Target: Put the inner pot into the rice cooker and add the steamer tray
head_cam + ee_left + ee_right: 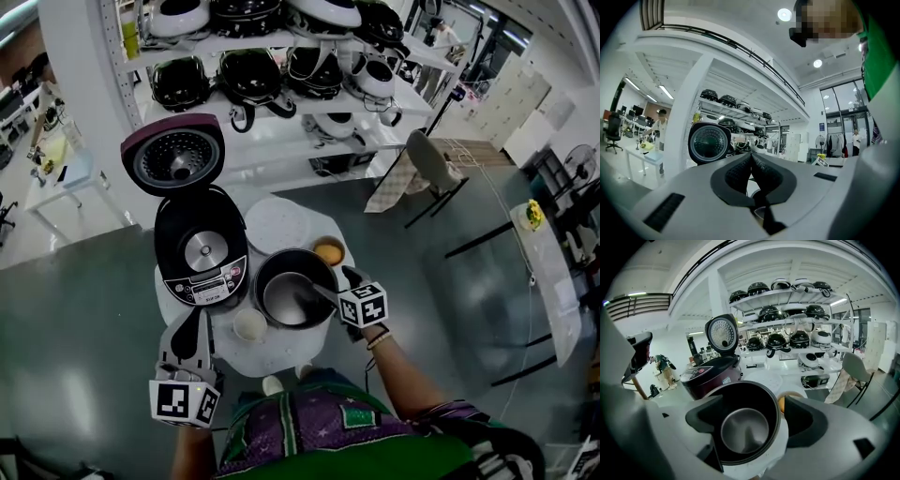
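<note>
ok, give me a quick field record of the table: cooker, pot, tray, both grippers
rice cooker: on round white table, lid open, no pot inside
inner pot: on table right of cooker, empty
steamer tray: flat on table behind pot
left gripper: shut, empty, at table's front left
right gripper: open, over pot's right rim, not gripping
other: small orange bowl beside tray; small white cup in front of cooker
</note>
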Demonstrator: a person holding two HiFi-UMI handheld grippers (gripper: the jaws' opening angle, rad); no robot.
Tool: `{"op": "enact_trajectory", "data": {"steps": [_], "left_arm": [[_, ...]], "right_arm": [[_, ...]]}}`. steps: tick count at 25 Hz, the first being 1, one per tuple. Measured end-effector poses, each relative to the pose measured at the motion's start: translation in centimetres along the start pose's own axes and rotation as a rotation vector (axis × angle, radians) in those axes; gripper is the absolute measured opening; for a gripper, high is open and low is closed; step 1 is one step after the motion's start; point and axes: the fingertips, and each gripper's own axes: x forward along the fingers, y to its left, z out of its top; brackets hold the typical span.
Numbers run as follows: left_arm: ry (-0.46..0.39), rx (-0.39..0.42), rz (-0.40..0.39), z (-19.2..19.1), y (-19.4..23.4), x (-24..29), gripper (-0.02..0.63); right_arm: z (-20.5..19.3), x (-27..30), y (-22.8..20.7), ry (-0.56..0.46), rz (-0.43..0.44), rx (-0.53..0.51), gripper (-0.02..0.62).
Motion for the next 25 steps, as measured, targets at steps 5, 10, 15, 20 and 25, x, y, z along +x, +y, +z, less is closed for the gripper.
{"op": "enact_trajectory", "data": {"steps": [5,10,15,20,25], "left_arm": [[0.008,0.010,0.032,0.0,0.1,1.4,0.021],[0.014,0.022,0.054,0.1,-0.2,2.7,0.021],[0.027,0.025,0.072,-0.3,-0.2,3.6,0.021],[0.042,0.020,0.086,-0.7,-0.5,4.4,0.021],[0.053,0.013,0.107,-1.2,-0.5,4.4,0.021]], "right_arm": [[-1.7,2.6,-1.9,0.049,0.013,0.056,0.379],[-2.7,4.3,-3.6,0.093,0.014,0.071,0.362],[-3.7,5.6,-4.9,0.148,-0.002,0.062,0.241],[-4.4,6.8,-5.6,0.183,0.012,0.060,0.233],[-4.7,7.6,-6.1,0.212,0.008,0.048,0.219]]}}
